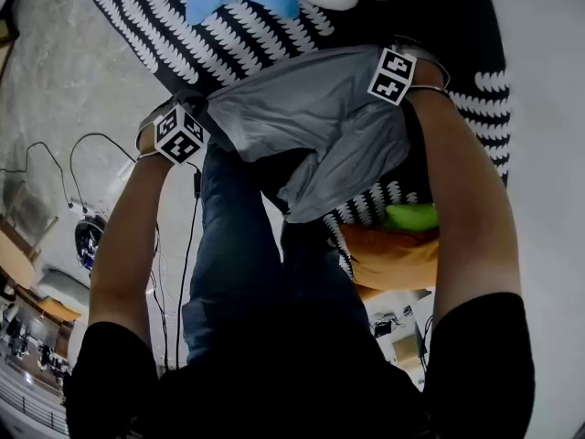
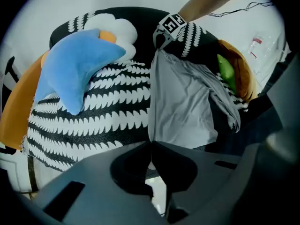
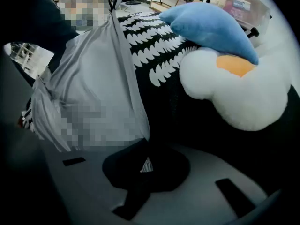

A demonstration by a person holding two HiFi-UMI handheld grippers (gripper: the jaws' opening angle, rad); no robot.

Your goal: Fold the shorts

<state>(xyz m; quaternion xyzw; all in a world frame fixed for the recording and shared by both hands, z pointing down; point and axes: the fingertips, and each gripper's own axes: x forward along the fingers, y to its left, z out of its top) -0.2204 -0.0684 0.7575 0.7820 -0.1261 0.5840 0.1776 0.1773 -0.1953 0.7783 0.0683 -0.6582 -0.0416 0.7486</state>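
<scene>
The left gripper (image 2: 151,145) has its jaws closed on one corner of the grey shorts (image 2: 180,102), and the right gripper (image 3: 147,142) is clamped on the opposite corner. The cloth is stretched between them, lifted over the black-and-white cover (image 2: 108,121), and its lower part sags in loose folds in front of the person's legs (image 1: 238,263). A blue pillow (image 2: 75,71) and a white plush (image 3: 234,83) lie on the cover. An orange cushion (image 1: 393,259) sits near the shorts' hanging edge.

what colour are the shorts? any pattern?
Plain light grey shorts, no pattern. They show best in the left gripper view.
</scene>
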